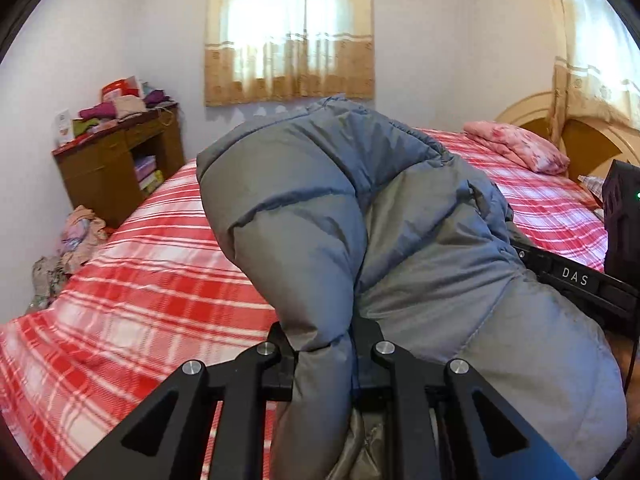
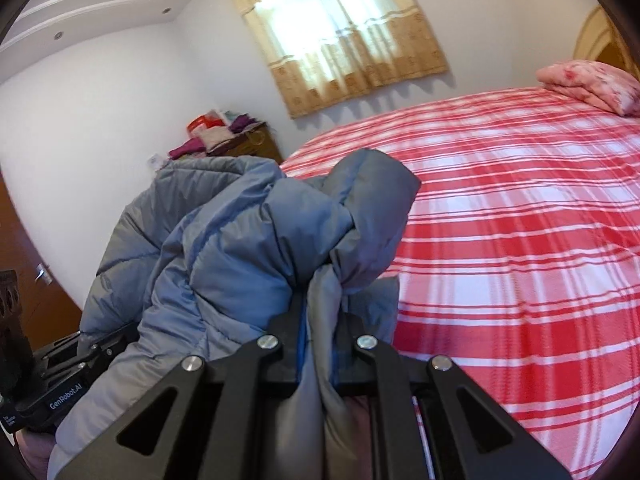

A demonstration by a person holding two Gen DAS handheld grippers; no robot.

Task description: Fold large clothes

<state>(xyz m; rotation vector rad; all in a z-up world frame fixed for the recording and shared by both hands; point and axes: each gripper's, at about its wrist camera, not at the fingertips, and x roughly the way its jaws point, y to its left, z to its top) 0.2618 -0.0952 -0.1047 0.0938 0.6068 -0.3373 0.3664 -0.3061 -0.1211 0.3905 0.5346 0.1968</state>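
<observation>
A large grey-blue puffer jacket (image 1: pixel 400 208) hangs bunched above the red plaid bed (image 1: pixel 152 264). My left gripper (image 1: pixel 325 354) is shut on a padded fold of the jacket near its edge, and the fabric bulges up between the jaws. In the right wrist view the same puffer jacket (image 2: pixel 224 248) is pinched by my right gripper (image 2: pixel 322 330), also shut on a thick fold, with the red plaid bed (image 2: pixel 520 240) below. The right gripper's body shows at the right edge of the left view, and the left gripper's body at the lower left of the right view. The fingertips are buried in cloth.
A pink folded blanket (image 1: pixel 516 146) lies by the wooden headboard (image 1: pixel 580 136). A brown desk (image 1: pixel 116 164) piled with clothes stands against the far wall, with a heap of clothes (image 1: pixel 68 248) on the floor beside it. A curtained window (image 1: pixel 288 32) is behind.
</observation>
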